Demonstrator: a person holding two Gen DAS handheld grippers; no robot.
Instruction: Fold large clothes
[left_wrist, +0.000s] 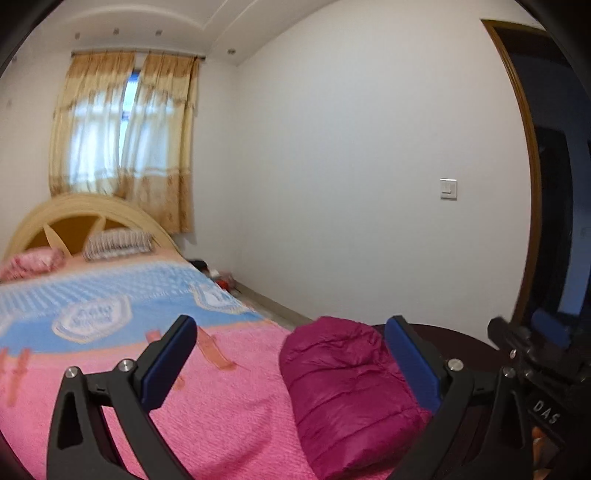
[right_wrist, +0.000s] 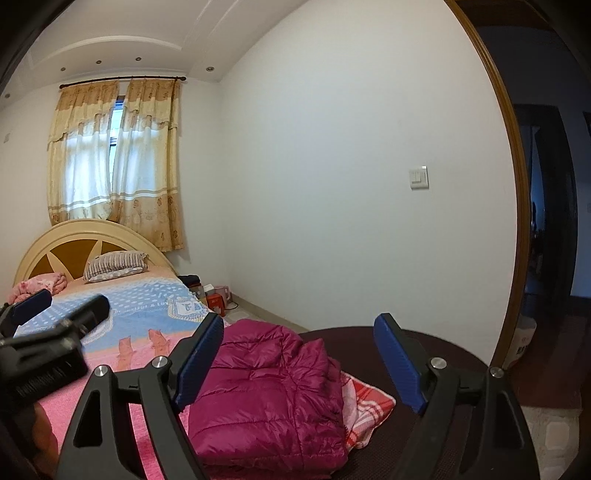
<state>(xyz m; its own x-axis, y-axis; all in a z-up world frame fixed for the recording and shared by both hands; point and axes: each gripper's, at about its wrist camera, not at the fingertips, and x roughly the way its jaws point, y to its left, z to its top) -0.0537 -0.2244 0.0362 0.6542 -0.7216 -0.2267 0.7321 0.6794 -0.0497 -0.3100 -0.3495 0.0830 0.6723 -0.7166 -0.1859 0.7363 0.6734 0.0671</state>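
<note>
Jacket (right_wrist: 273, 391), magenta puffer, lies folded in a bundle at bed (left_wrist: 221, 406) foot edge. Both claws apart, nothing between pads: left claw (left_wrist: 291, 365), right claw (right_wrist: 299, 362) w/ jaws parted wide. Judgement: fold looks done; back straight off w/o snagging slippery fabric, or bundle springs open.

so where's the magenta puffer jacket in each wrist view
Left wrist: the magenta puffer jacket lies low and right of centre on the pink blanket, between the open jaws of the left gripper.
Right wrist: it sits low in the centre, between the open jaws of the right gripper.
Shared landmark: the light switch on the white wall.
</note>
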